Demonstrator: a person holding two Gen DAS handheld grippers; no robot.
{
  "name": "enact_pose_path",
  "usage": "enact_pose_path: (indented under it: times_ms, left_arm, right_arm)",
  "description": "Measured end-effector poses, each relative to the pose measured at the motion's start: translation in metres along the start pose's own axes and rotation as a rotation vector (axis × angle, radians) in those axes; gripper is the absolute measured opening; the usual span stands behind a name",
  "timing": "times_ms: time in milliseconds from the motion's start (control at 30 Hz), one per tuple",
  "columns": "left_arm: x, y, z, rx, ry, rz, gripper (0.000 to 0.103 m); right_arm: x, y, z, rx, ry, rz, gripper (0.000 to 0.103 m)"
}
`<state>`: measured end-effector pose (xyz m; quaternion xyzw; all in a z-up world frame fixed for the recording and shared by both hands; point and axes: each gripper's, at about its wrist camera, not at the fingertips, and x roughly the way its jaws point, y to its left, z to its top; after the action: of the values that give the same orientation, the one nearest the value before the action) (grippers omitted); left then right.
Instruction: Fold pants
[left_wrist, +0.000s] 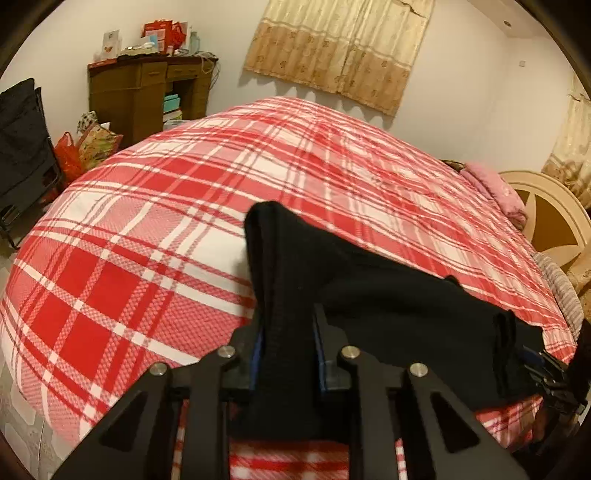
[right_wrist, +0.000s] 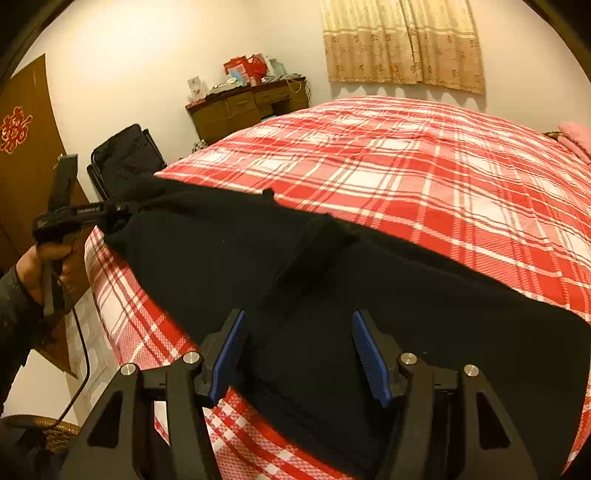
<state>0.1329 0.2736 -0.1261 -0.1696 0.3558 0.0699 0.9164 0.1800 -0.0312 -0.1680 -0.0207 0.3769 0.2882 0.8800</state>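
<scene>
Dim warm light, fisheye-warped edges.

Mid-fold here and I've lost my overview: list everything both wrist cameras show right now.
pants: one, black, along the bed's near edge
bedspread: one, red-white plaid, covering the bed
pillow: one, pink, at the headboard end
headboard: one, cream, far right
curtain: beige, on the wall behind the bed
desk: one, brown, cluttered, against the wall
chair: one, black, beside the desk
left gripper: shut on pants
right gripper: open, over the pants
</scene>
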Motion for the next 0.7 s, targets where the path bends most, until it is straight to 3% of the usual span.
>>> enact_pose_path:
  times_ms: [167, 300, 533, 700]
  left_arm:
    - [-0.024, -0.011, 0.006, -0.078, -0.052, -0.096, 0.021]
    - [-0.044, -0.029, 0.019, -0.085, -0.115, -0.167, 0.021]
    - [-0.070, -0.100, 0.033, 0.025, -0.158, -0.322, 0.020]
    - [-0.069, -0.162, 0.027, 0.109, -0.125, -0.442, 0.020]
  right_arm:
    - [-0.014, -0.017, 0.006, 0.054, -0.030, -0.025, 0.061]
    - [-0.025, -0.032, 0.010, 0.106, -0.045, -0.071, 0.061]
    - [-0.053, -0.064, 0.009, 0.180, -0.070, -0.146, 0.061]
    - [-0.078, -0.088, 0.000, 0.222, -0.099, -0.194, 0.061]
